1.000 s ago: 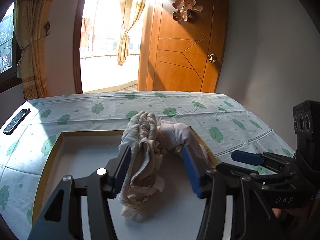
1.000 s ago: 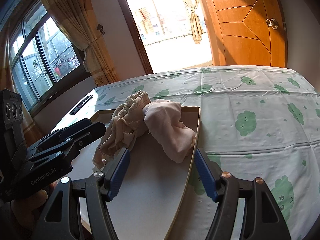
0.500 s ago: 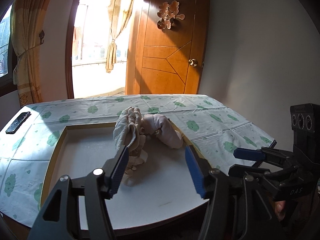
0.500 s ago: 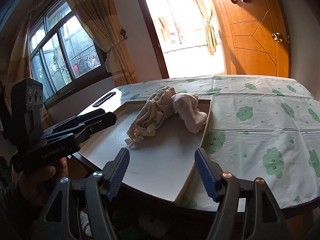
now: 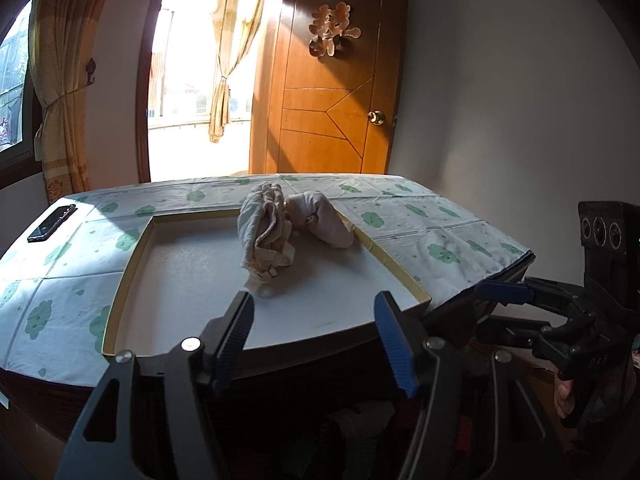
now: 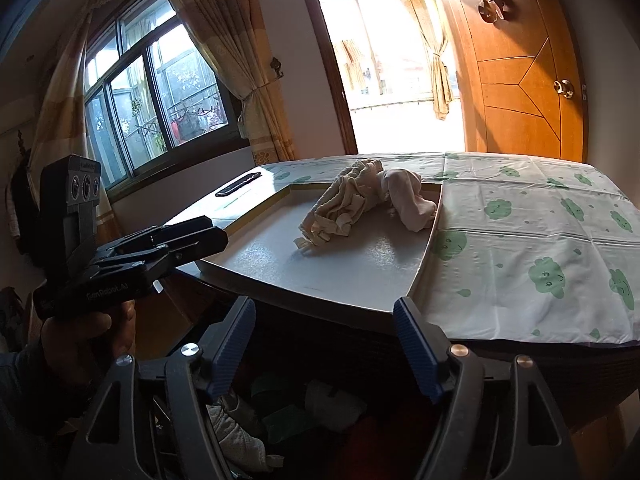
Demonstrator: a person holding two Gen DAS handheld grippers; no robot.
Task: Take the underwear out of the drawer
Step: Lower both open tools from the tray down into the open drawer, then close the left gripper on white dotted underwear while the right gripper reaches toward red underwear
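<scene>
Both grippers empty, jaws spread wide. Left gripper point(image 5: 312, 322) and right gripper point(image 6: 324, 334) are held level with the front edge of the table, side by side, each visible in the other's view. Two pieces of underwear lie on the white tray point(image 5: 192, 276) that sits on the cloud-print tablecloth point(image 5: 432, 232): a cream, crumpled piece point(image 5: 264, 236) and a pale pink piece point(image 5: 324, 224), touching each other at the tray's far right corner. The cream piece's long axis runs from the far rim toward the grippers, its loose end nearest; the pink piece angles off to the right along the tray's right rim. Below both grippers, under the table's front edge, an open drawer point(image 6: 312, 412) shows dark, jumbled clothing, among it a whitish item point(image 6: 236, 432) and a green one point(image 6: 288, 416); whether these are underwear cannot be told. Key relation: the drawer contents lie directly beneath and just ahead of both sets of fingers, so the next reach would be downward, not forward toward the tray. Judged from the right wrist view, the right gripper sits more squarely over the visible garments and is probably the nearer one. The left wrist view of the drawer is too dark to confirm. A black phone point(image 5: 52, 223) lies at the far left of the table, well clear.
</scene>
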